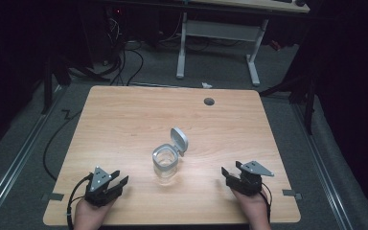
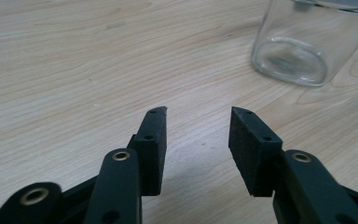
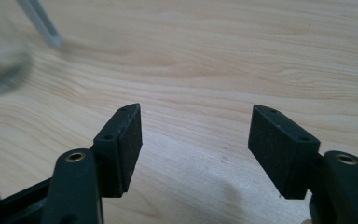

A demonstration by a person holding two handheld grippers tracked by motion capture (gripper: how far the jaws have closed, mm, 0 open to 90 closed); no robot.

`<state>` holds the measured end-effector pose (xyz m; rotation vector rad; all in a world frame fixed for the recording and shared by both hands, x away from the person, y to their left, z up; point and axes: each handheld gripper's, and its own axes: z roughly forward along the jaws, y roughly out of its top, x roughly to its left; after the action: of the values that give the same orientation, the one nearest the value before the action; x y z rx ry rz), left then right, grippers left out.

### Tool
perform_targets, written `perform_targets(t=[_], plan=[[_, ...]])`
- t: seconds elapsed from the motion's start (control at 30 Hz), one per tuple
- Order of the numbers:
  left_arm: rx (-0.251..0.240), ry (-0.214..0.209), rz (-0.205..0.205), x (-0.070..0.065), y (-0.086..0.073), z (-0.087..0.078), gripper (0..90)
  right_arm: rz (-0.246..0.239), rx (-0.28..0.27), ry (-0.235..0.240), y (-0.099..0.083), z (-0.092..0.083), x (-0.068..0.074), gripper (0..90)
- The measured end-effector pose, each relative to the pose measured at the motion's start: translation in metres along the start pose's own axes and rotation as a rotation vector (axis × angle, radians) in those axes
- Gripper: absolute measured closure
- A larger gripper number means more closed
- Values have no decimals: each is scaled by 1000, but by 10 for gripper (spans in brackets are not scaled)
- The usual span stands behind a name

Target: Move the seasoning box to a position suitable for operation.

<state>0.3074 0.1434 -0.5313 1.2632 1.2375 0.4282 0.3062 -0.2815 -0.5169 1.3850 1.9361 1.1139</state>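
The left gripper [image 1: 116, 182] was seen with its jaws spread wide and nothing between them, the black foam-faced pads [image 2: 151, 144] standing apart over bare wood. The right gripper [image 1: 230, 173] was likewise released, its jaws parted wider still and its flat rectangular pads [image 3: 279, 151] touching nothing. Both were held low near the front edge of the table [image 1: 124, 115], well apart from each other. The glass jar [image 1: 165, 163] was found upright between them, slightly farther from the person, touched by neither gripper. It was a clear, thick-walled jar with a rounded square base and a grey rim, and its grey hinged lid [image 1: 179, 140] was tipped open behind it. The tabletop was a pale wood-grain laminate with rounded corners and a small round cable hole [image 1: 209, 101] near its far edge. In the left gripper view the jar's base [image 2: 291, 60] was shown sharply at the upper right, with the grain visible through the glass. In the right gripper view the jar [image 3: 2, 65] appeared as a blur at the upper left. The whole jar and lid, and the person's hands, were given by the high view.
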Motion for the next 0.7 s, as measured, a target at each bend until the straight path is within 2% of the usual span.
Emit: perform_targets(t=[0.03,0.1,0.2,0.27,0.37,0.43,0.5,0.57,0.7], plan=[[-4,-7,-5,-4,0,1,568,8,-16,6,0,-2,-1,420],[-5,-22,-3,-10,-2,2,606,25,-26,10,-1,-3,-4,426],[13,-61,-25,-19,-5,6,710,8,-19,5,-5,-1,-4,465],[36,-84,-54,-26,-10,11,758,8,-14,5,-6,-2,-4,493],[50,-95,-40,-38,-17,20,844,21,-24,14,-6,-3,-4,498],[63,-106,-25,-48,-21,25,886,14,-19,12,-6,-3,-3,488],[72,-119,-23,-53,-23,27,899,7,-16,11,-6,-2,-2,481],[78,-131,-1,-63,-26,32,900,7,-11,20,-6,-1,0,477],[69,-139,-16,-70,-25,36,900,-4,3,32,-7,2,4,472]])
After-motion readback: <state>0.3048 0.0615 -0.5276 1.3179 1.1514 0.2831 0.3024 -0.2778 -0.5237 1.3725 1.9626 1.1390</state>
